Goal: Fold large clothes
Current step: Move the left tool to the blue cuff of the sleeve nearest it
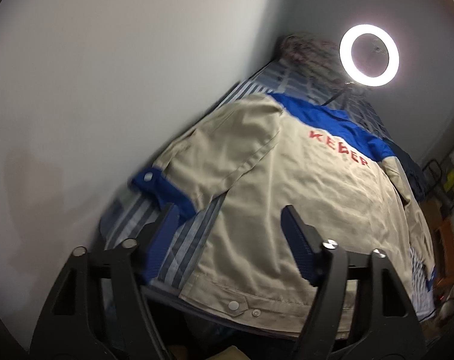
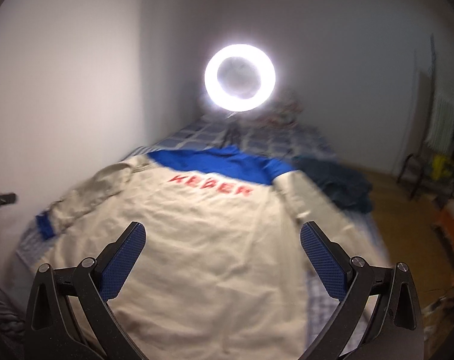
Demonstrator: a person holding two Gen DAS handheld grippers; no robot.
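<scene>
A large beige jacket (image 1: 302, 186) with a blue yoke and red lettering lies back-up on a bed; the right wrist view shows it too (image 2: 202, 240). Its left sleeve, ending in a blue cuff (image 1: 163, 189), is folded in over the body. My left gripper (image 1: 230, 219) hovers open over the jacket's lower left edge, nothing between its blue pads. Above the jacket's lower back my right gripper (image 2: 222, 240) is held wide open and empty. The jacket's right sleeve (image 2: 311, 201) runs down the bed's right side.
The bed has a blue checked sheet (image 1: 193, 234) and stands against a white wall (image 1: 106, 90) on the left. A lit ring light (image 2: 240, 78) stands at the bed's far end. Dark blue cloth (image 2: 338, 183) lies at the right; wooden floor (image 2: 407, 225) and chairs beyond.
</scene>
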